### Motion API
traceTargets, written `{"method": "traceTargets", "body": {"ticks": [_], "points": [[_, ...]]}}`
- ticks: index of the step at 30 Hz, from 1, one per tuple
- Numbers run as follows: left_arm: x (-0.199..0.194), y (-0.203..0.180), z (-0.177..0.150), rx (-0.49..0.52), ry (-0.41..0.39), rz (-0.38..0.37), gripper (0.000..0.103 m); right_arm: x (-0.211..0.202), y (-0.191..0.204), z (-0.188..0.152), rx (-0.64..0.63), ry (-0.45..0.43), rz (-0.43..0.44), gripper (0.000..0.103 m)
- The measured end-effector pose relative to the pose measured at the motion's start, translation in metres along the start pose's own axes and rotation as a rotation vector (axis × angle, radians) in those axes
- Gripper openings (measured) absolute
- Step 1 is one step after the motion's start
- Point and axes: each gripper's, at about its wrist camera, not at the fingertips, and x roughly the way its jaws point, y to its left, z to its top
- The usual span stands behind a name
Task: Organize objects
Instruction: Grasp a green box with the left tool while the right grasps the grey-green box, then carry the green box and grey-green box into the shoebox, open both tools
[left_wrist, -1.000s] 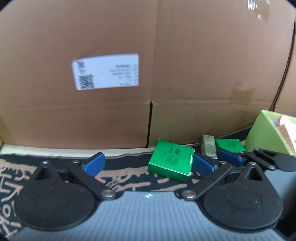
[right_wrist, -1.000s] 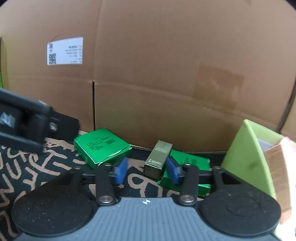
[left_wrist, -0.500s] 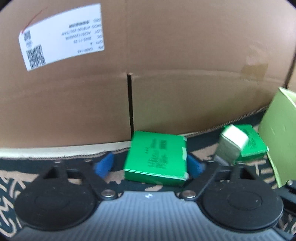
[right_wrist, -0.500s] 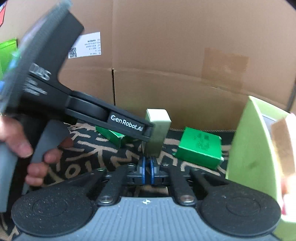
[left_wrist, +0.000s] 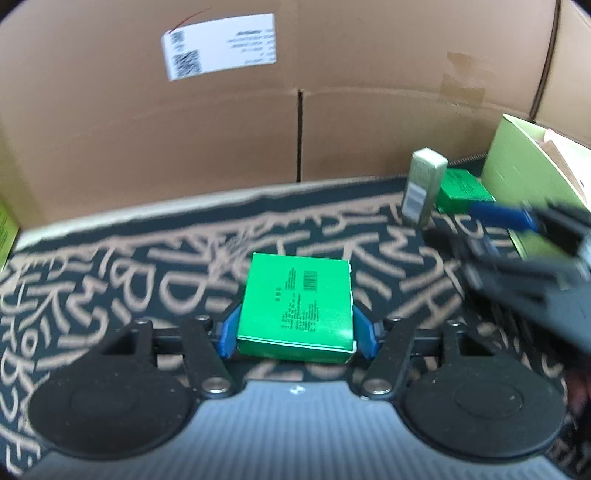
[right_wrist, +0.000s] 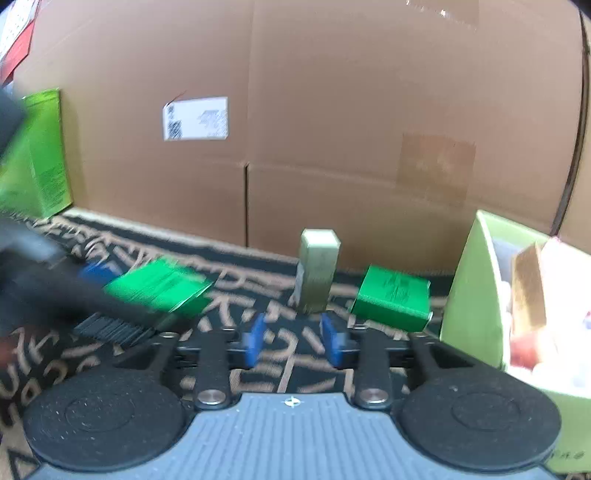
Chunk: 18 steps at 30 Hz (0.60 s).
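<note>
The left gripper pinches a flat green box between its blue fingers, above the patterned surface. The right gripper has its fingers spread, holding nothing, just short of an upright olive carton. A second green box lies between that carton and the lime bin.

The black left gripper is a dark blur at the left edge of the right wrist view, hiding part of the flat green box. The words on the white paper label are too small to read.
</note>
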Motion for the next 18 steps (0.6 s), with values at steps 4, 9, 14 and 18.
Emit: {"method": "traceTargets", "body": {"ticks": [4, 9, 14, 18], "points": [[-0.005, 0.001, -0.005, 0.005, 0.006, -0.010, 0.064, 0.018, -0.003, 0.014, -0.004, -0.020, -0.026, 0.051], [-0.003, 0.004, -0.002, -0.008, 0.002, 0.015, 0.082, 0.043, -0.005, 0.018, 0.004, 0.012, -0.050, 0.027], [-0.001, 0.002, -0.001, -0.006, -0.011, 0.039, 0.084, 0.023, -0.017, 0.010, 0.057, 0.008, -0.009, 0.026], [-0.007, -0.005, -0.003, 0.019, -0.019, 0.026, 0.061, -0.014, -0.015, -0.002, 0.036, -0.032, 0.016, 0.026]]}}
